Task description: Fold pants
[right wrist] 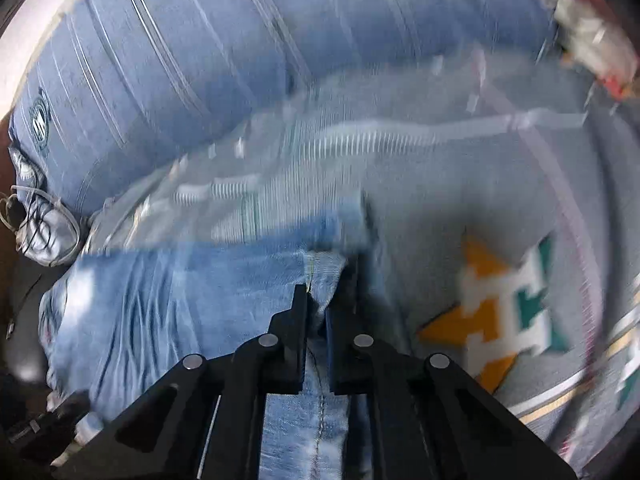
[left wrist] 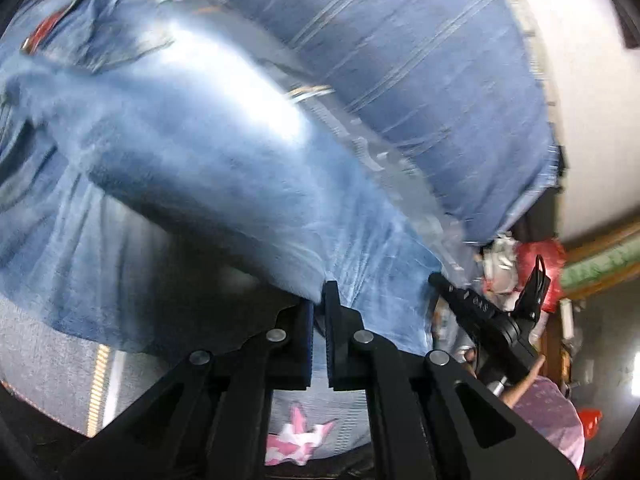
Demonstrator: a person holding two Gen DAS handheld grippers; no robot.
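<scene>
Light blue denim pants (left wrist: 168, 152) hang lifted and stretched over a bed. My left gripper (left wrist: 319, 300) is shut on the pants' edge, with cloth pinched between its pads. My right gripper (right wrist: 318, 300) is shut on another part of the pants (right wrist: 168, 304), along a stitched seam. The right gripper also shows in the left wrist view (left wrist: 480, 312), at the far corner of the same edge. Both views are motion-blurred. The waistband end lies toward the upper left of the left wrist view.
A blue striped blanket or pillow (left wrist: 400, 60) lies behind the pants. The bed cover (right wrist: 500, 184) is grey with a coloured star pattern (right wrist: 504, 312). A pale wall (left wrist: 592, 120) rises at right; cluttered bags (left wrist: 536, 264) sit beyond the bed. Cables (right wrist: 36, 220) lie at left.
</scene>
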